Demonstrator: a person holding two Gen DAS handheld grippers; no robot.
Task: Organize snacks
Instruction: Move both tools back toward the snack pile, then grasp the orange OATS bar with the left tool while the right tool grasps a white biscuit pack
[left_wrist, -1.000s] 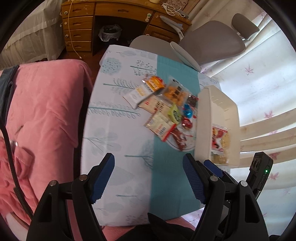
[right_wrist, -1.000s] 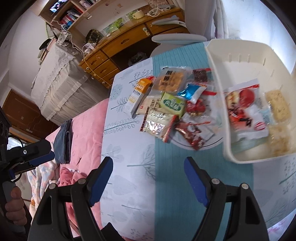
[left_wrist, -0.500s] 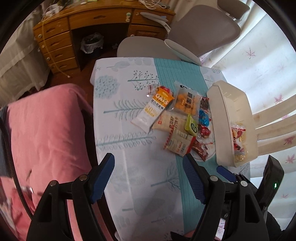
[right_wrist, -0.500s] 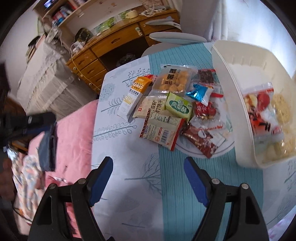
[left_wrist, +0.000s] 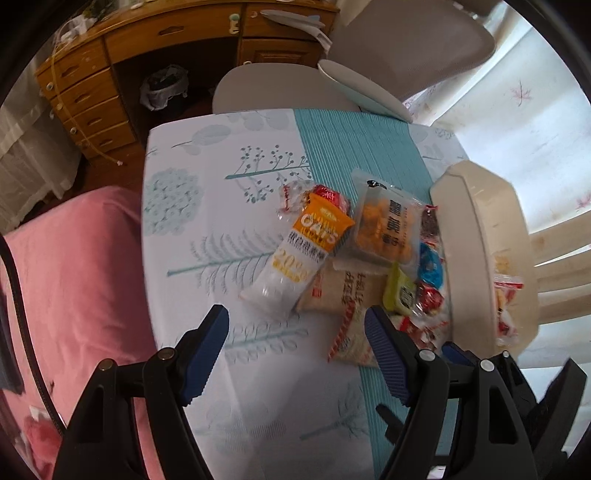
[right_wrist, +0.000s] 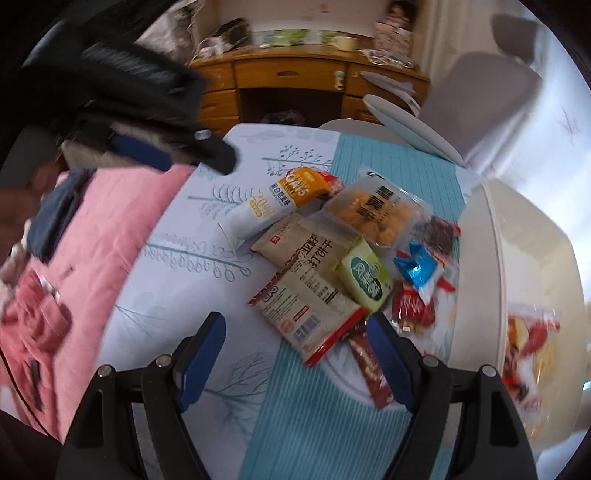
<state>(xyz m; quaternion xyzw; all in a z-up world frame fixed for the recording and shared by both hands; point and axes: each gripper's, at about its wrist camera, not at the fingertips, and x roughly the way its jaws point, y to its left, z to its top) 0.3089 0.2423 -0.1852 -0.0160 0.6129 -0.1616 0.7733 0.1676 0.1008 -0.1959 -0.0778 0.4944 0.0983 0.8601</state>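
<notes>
Both hand-held grippers spread wide — grasping nothing.
Snack pile (left_wrist: 354, 258) just ahead of left hand-held gripper (left_wrist: 297, 345); basket (right_wrist: 517, 266) right of right hand-held gripper (right_wrist: 295, 347).

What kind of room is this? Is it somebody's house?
Most likely a room in a home, perhaps a bedroom or study. There is a wooden desk with drawers, a grey office chair, a pink blanket, and a table with snack packets on a leafy cloth.
</notes>
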